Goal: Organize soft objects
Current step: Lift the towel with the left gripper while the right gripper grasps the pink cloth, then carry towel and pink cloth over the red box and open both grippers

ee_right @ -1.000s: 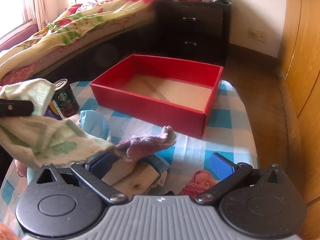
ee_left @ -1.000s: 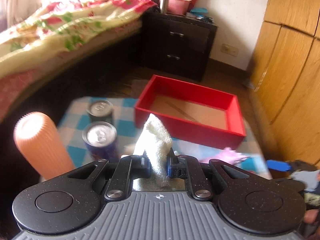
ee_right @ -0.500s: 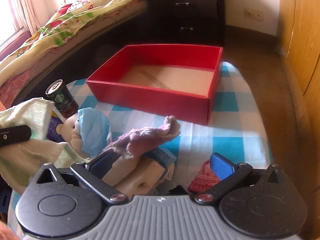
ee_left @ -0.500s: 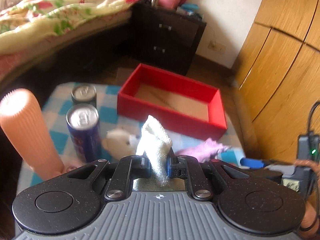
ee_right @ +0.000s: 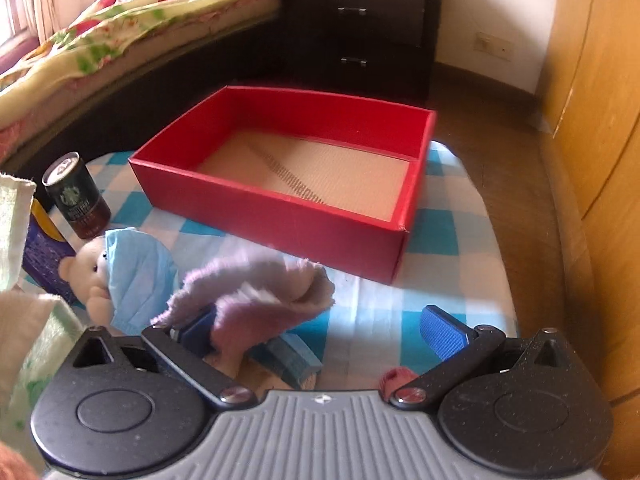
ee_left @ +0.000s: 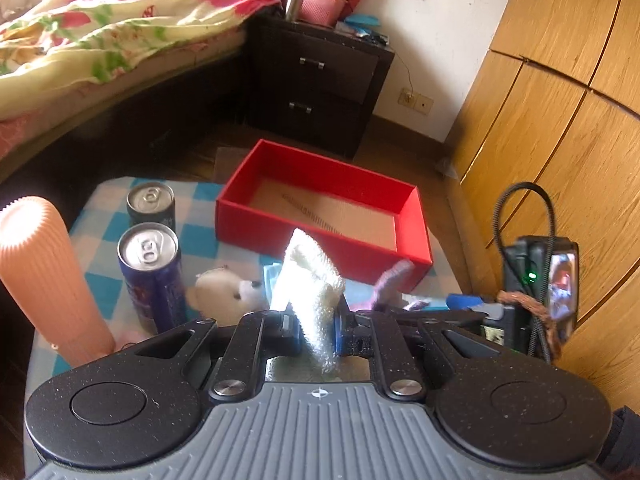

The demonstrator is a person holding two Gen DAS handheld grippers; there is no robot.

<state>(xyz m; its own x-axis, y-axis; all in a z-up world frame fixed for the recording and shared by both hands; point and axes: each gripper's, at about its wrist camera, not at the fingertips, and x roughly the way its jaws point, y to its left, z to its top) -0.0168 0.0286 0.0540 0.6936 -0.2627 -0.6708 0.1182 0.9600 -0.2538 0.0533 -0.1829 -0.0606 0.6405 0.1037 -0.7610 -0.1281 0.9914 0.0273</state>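
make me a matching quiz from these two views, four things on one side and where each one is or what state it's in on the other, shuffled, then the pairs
Things:
1. white towel
2. purple cloth
3. red box
4. teddy bear

Places or states:
A. draped over one finger of the open right tool
B. lying on the checkered table, a blue cloth on its head
C. clamped in the shut left tool
D. nothing inside, bare cardboard floor

Pairs: 1-C, 2-A, 3-D, 4-B

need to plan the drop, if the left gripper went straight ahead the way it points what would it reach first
Probably the red box: the left gripper, shut on the white towel, points at the box's near wall. The bear sits just left of that line. Depth is hard to judge.
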